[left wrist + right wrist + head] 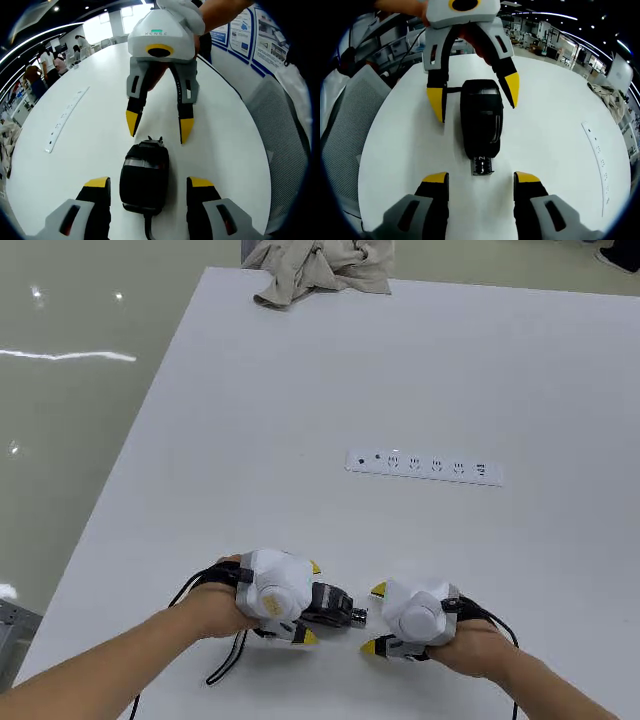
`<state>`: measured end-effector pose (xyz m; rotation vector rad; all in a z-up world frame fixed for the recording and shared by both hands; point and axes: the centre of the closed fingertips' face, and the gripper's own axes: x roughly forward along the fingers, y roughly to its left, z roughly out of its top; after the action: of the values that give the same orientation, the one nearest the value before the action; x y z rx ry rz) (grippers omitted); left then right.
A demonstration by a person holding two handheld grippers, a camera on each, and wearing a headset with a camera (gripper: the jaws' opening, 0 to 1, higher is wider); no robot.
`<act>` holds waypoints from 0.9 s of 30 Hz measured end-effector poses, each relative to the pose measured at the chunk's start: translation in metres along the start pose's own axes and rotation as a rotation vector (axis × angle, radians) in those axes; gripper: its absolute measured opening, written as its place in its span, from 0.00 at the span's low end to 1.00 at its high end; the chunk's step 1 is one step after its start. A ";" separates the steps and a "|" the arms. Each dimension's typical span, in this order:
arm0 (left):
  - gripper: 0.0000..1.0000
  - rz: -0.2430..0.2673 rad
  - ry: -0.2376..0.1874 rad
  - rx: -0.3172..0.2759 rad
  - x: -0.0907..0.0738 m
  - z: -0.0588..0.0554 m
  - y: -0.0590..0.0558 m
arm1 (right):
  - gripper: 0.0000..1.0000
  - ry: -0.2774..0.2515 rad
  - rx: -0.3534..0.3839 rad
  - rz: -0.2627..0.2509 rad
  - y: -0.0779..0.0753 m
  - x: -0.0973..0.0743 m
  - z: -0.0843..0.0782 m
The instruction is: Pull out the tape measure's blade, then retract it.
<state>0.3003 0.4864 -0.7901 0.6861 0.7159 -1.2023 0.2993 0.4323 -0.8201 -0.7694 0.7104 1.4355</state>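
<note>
– Two tongs at work here; how do they stand?
– Both gape open. The left tongs and the right tongs point at each other, tips near but apart, low over the white desk, each held in a hand.
– And the tape measure?
– The black tape measure lies on the desk between the jaws of the left tongs. In the left gripper view there is a sliver of desk on either side of the case, so the jaws straddle it without clamping it.
– Where does the blade point?
– Towards the right tongs. The blade's metal end sits at the mouth of the case, with only a short stub showing. It lies just ahead of the right tongs' yellow tips and in line with the gap between them, touching neither.
– Anything trailing from the case?
– A thin dark cord leaves its back end, running towards the body of the left tongs.
– What else is about?
– A white power strip lies beyond both tongs, well apart, more on the right tongs' side. A crumpled beige cloth sits much farther beyond, at the desk's far edge. A black cable loops on the desk behind the left tongs, by the left hand
</note>
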 end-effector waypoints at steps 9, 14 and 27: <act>0.58 -0.010 0.006 0.002 0.005 0.000 0.003 | 0.48 -0.007 -0.001 0.034 -0.004 0.005 -0.001; 0.55 -0.017 0.002 0.009 0.007 0.003 0.004 | 0.46 -0.009 -0.026 0.045 -0.002 0.009 0.004; 0.45 -0.009 0.007 0.026 0.008 0.004 0.009 | 0.40 -0.007 -0.029 0.060 0.000 0.014 0.005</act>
<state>0.3112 0.4807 -0.7929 0.7098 0.7110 -1.2199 0.2998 0.4447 -0.8279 -0.7709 0.7138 1.5046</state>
